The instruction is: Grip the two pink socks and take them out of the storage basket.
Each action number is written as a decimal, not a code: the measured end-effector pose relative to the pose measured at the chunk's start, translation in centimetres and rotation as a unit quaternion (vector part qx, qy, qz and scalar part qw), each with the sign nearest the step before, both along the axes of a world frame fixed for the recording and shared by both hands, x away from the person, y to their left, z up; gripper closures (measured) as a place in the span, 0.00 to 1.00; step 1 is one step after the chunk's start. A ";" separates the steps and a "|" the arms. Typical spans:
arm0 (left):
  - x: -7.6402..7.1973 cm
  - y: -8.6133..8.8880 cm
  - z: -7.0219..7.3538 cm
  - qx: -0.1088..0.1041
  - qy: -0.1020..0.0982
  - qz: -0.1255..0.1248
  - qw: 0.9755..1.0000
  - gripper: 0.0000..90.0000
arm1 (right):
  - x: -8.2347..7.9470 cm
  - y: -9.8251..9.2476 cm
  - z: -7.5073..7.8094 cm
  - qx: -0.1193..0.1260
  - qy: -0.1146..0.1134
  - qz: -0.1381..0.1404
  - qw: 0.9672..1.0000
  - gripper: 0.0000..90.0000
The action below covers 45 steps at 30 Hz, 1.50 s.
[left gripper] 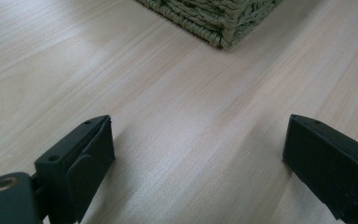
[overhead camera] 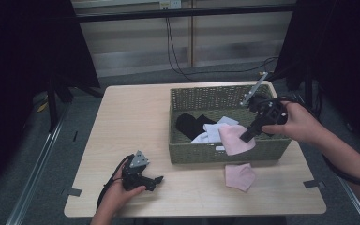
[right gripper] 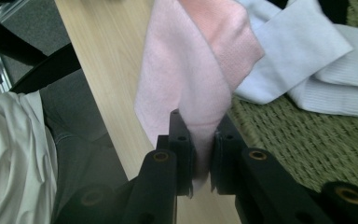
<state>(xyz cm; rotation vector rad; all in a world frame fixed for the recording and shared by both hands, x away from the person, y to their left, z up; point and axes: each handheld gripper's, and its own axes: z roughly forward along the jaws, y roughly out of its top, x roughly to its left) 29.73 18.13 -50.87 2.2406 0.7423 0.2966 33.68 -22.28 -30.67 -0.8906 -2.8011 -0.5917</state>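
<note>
R claw pinches pink sock | high: 2nd pink sock on table

The pale wood-grain worktop looks smooth and matt. On it stands a rough green woven wicker basket, over whose front rim hangs a soft, finely knitted pink cloth sock.

No legible text, label, brand, number or sign on any surface. Woven basket, pink cloth, white socks and wooden table: unmarked. Black jaw pads in both gripper views: plain, without embossed lettering. Small pale tag-like patch on the basket's front rim in the high view: possibly a label, too small and blurred to read. Wall fixture at the top edge of the high view: no readable marking at this resolution.
</note>
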 end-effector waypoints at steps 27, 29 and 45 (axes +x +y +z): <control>0.0 0.0 0.0 0.003 0.003 -0.004 1.000 0.09 | -2.4 0.2 -3.9 0.020 -0.003 0.007 1.000 0.53; 0.0 0.0 0.0 0.002 0.003 -0.003 1.000 0.09 | -2.6 -0.1 -4.2 0.022 -0.003 0.002 1.000 0.51; 0.0 0.0 0.0 0.002 0.003 -0.004 1.000 0.09 | -4.4 -2.7 -6.7 0.025 -0.039 -0.036 0.998 0.39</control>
